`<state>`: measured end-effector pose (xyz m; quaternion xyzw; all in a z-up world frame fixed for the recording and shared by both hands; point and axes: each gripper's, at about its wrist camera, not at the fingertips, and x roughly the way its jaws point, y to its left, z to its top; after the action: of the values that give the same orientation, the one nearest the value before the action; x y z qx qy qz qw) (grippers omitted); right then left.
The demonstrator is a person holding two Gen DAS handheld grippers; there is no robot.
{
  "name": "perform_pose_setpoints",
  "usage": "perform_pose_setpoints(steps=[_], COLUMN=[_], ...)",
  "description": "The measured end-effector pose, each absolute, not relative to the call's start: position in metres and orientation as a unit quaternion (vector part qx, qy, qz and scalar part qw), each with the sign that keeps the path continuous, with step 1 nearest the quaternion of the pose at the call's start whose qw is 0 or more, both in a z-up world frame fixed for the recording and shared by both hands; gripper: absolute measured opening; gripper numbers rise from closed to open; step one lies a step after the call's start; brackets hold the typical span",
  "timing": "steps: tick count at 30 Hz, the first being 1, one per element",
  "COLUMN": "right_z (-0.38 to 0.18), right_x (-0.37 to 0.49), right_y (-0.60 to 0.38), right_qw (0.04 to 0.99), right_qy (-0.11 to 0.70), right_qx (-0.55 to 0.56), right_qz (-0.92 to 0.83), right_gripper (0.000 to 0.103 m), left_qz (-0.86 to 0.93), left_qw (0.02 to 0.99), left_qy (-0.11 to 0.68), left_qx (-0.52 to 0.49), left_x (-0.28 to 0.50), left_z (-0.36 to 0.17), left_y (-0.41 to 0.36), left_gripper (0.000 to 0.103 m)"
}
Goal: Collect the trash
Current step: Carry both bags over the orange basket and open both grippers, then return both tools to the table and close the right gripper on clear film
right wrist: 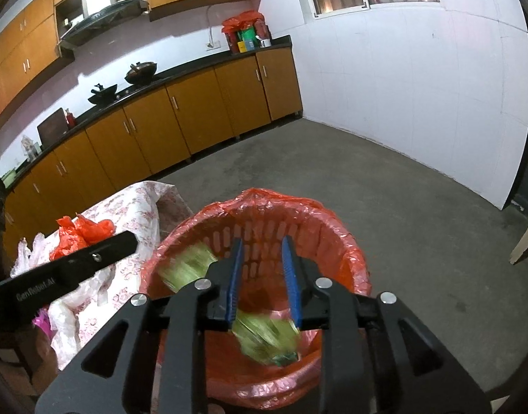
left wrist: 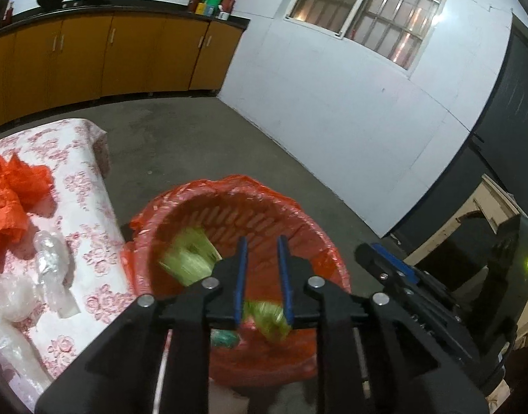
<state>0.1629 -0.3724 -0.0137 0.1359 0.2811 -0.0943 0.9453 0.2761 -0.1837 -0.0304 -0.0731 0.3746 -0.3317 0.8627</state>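
"GenRobot.AI" on left gripper (right wrist: pixel 61 276) (white lettering)

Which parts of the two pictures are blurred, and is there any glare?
Left wrist view: the green trash over the red-lined bin is motion-smeared; the window glares. Right wrist view: the same green pieces are smeared; cabinets stay sharp but bend.
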Motion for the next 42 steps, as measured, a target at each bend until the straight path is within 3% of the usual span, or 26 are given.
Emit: perform_pose_setpoints(steps=[5,16,20,28,32,42], right_z=[-0.009,0.008,0.011,-0.009,-0.023,-0.062], right_x=[0.159,0.157,0.158,0.177,0.185,0.216], right_y=[-0.373,-0.323,-0.282,-0.192,-0.147,-0.091], right_qw=[0.946,0.958,0.960,0.949,0.941,0.919], right_qy=[0.279,0.262,0.264,0.292,0.307,0.360], right_qx=[0.134,0.108,0.094,0.061,0.036,-0.001], right_qz=[-0.096,-0.046,0.006,0.098,0.137,0.161], right_gripper=[0.024,0.025,0.039,0.045,0.058,0.062], left_qz=[-0.301,-0.194,-0.116,0.049,0.097,0.129], left_qw=[0.880,0.927,0.943,0.950,0.944,0.936], left_qy=[0.361,0.317,0.307,0.303,0.305,0.313], left_qx=[-0.070,-0.054,-0.058,-0.061,-0.080,-0.099], left_x=[0.272,0.239,0.221,0.180,0.165,0.151], left_z=[-0.026,-0.009,-0.011,-0.030,-0.041,-0.052], left_y=[-0.160,-0.067,-0.006,0.106,0.142,0.176], left_gripper=[0.030,0.038,0.047,0.068,0.078,0.084])
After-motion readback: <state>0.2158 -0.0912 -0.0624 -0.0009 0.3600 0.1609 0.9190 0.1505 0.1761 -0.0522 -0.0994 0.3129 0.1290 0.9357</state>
